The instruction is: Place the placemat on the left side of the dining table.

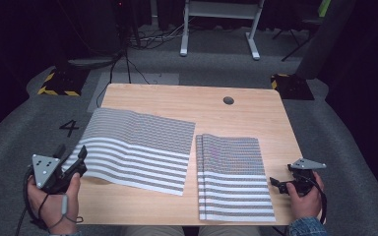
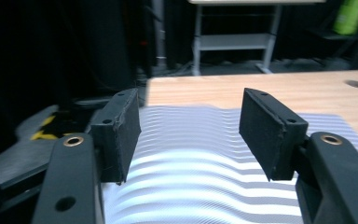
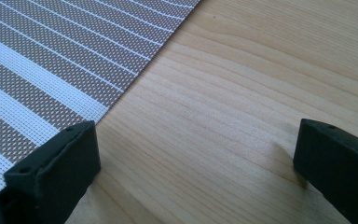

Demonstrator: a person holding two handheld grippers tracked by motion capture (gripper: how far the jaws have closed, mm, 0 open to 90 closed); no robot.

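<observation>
Grippers wait at the near corners — left gripper spread wide over the rippled edge of the unfolded striped placemat, likely lining up a grab; right gripper spread beside the folded placemat on the wooden table.

wooden table, two striped mats, white desk frame
</observation>
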